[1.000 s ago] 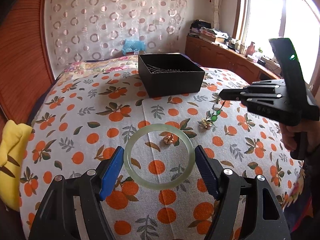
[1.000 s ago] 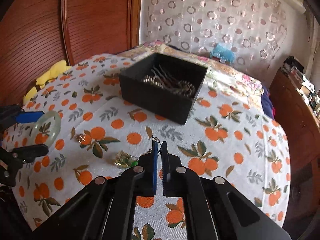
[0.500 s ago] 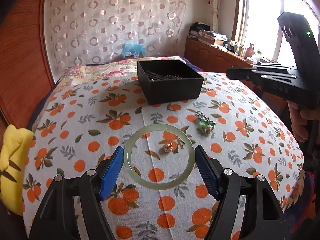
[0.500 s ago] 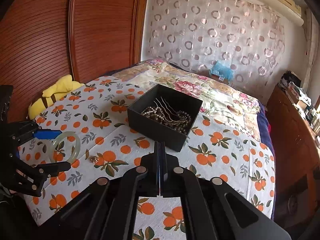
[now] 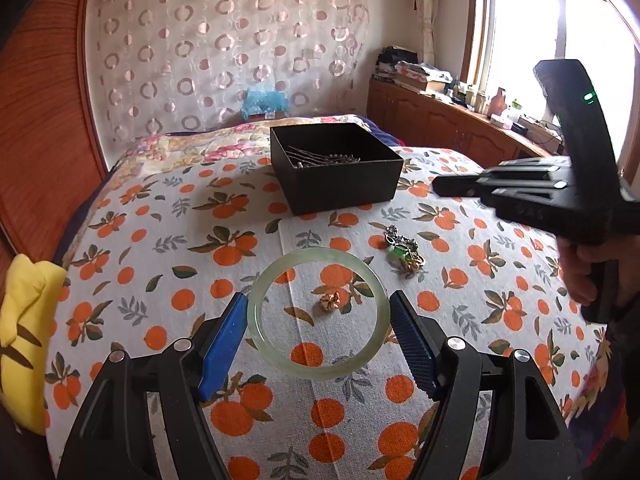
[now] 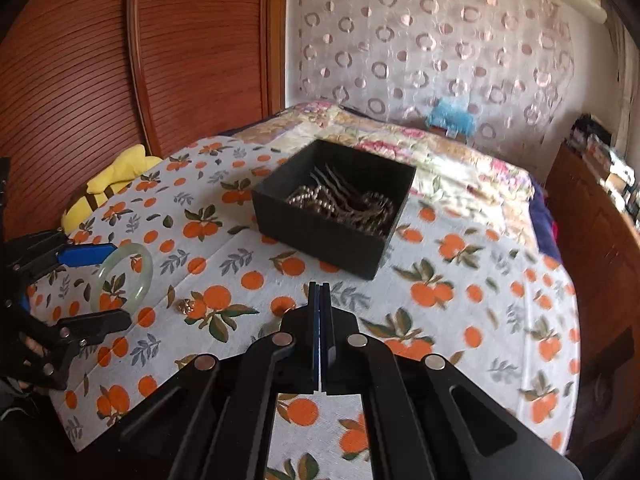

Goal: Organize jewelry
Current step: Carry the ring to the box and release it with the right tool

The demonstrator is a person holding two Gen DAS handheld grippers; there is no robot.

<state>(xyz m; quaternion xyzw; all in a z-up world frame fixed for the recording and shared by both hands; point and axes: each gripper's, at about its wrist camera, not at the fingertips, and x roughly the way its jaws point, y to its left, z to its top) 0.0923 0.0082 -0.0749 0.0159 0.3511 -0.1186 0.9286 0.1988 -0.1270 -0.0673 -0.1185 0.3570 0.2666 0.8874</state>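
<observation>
My left gripper [image 5: 318, 316] is shut on a pale green jade bangle [image 5: 256, 320], held between its blue pads above the bed; it also shows in the right wrist view [image 6: 146, 276]. A small gold piece [image 5: 330, 301] lies on the cloth, seen through the bangle. A green bead necklace [image 5: 402, 249] lies in a heap to its right. A black box [image 5: 336, 168] with pearls and hairpins stands further back. My right gripper [image 6: 321, 300] is shut and empty, in the air above the necklace [image 5: 444, 185].
The bed is covered with an orange-print cloth [image 5: 160, 240]. A yellow plush [image 5: 24, 340] lies at the left edge by the wooden headboard [image 6: 80, 80]. A wooden cabinet [image 5: 440, 128] with clutter stands under the window on the right.
The right gripper let go of the green necklace, which dropped in a heap on the cloth, and rose away shut. The left gripper holds the bangle slightly higher.
</observation>
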